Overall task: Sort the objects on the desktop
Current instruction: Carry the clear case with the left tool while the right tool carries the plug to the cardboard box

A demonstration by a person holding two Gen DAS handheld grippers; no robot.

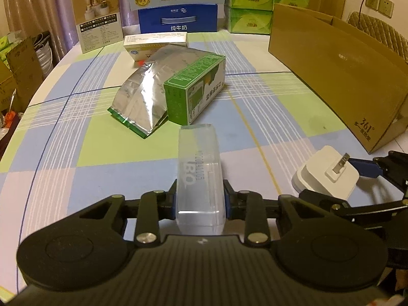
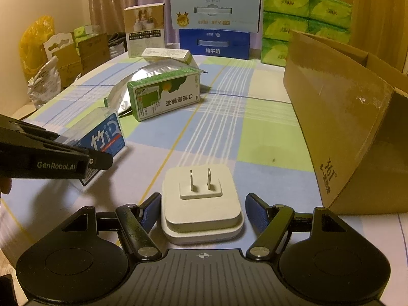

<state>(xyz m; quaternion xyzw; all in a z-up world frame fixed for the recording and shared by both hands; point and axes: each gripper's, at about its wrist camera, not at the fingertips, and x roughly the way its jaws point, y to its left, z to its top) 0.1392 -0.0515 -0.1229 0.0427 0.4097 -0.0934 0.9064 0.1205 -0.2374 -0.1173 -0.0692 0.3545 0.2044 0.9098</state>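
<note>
My left gripper [image 1: 200, 190] is shut on a clear plastic box [image 1: 199, 163] that points forward just above the checked tablecloth [image 1: 76, 127]. In the right wrist view the same box [image 2: 104, 135] shows a blue label, with a left finger [image 2: 76, 159] along its side. A white charger [image 2: 201, 204] lies prongs up on the cloth. My right gripper [image 2: 203, 200] is open, one blue pad on either side of the charger with small gaps. The left wrist view shows the charger [image 1: 323, 176] at the right, between the right fingers [image 1: 362, 166].
A green carton [image 1: 196, 89] leans on a silver foil pouch [image 1: 141, 97] mid-table, with a white medicine box [image 1: 155, 43] behind. An open cardboard box [image 1: 339, 76] stands at the right. Milk cases [image 1: 178, 17], green tissue packs [image 1: 251, 0] and a white-gold box [image 1: 98, 17] line the back.
</note>
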